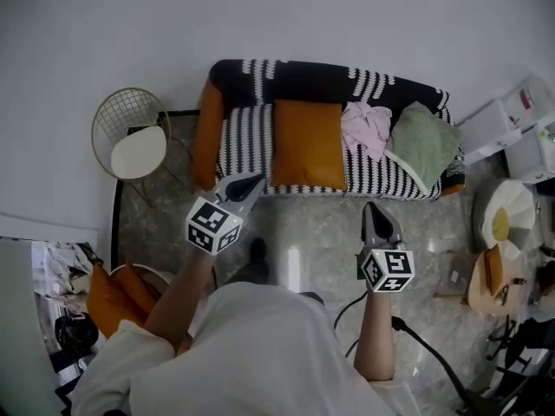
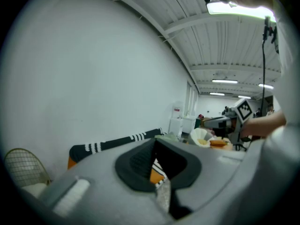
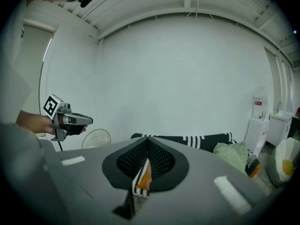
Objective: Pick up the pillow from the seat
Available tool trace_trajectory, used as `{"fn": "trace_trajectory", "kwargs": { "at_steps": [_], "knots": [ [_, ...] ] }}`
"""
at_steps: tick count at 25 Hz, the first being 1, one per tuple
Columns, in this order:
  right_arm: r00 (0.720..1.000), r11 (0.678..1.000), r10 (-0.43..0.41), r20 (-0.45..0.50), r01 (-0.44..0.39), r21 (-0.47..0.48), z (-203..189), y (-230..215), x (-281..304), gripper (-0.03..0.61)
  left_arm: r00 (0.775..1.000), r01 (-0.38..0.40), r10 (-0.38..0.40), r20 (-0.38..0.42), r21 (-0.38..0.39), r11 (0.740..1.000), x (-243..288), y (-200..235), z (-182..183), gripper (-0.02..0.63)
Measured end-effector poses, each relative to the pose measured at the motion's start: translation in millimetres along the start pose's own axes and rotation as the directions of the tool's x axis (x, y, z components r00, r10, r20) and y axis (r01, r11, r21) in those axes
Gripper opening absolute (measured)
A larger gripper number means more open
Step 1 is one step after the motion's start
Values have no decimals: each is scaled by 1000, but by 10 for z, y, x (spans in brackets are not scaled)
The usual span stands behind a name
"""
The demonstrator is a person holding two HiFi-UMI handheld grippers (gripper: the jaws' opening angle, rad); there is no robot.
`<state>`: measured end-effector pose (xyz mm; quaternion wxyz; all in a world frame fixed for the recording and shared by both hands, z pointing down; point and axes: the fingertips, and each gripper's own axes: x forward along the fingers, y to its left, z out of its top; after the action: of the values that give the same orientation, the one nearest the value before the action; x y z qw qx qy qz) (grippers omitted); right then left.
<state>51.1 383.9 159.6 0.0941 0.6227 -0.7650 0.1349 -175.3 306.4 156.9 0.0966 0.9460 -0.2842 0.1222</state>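
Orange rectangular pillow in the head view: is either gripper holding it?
No: the orange rectangular pillow lies on the striped sofa seat, with the left gripper and right gripper short of it.

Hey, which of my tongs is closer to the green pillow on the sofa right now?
Right. The right tongs sit over the floor in front of the sofa, short of the green pillow; the left tongs are by the sofa's other end, past the orange pillow.
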Motion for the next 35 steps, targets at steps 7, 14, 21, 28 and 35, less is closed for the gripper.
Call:
{"fn": "trace_trajectory", "kwargs": {
  "at_steps": [7, 14, 21, 28, 35],
  "knots": [
    [1000, 1000, -24, -8, 24, 1, 143, 62, 589, 5, 997, 78, -78, 16, 4, 997, 213, 537, 154, -2],
    [999, 999, -32, 6, 33, -7, 300, 197, 1058, 5, 996, 89, -89, -3, 18, 996, 414, 1025, 159, -2],
    [1000, 999, -29, 3, 29, -14, 405, 187, 1284, 5, 996, 92, -92, -9, 6, 996, 565, 1234, 206, -2],
    [1000, 1000, -17, 5, 17, -8, 430, 41, 1443, 5, 996, 92, -91, -9, 5, 996, 762, 1260, 257, 0],
    [999, 999, 37, -2, -37, -8, 463, -374, 1766, 5, 999, 36, -37, -13, -11, 999, 1168, 1308, 303, 0]
  ]
}}
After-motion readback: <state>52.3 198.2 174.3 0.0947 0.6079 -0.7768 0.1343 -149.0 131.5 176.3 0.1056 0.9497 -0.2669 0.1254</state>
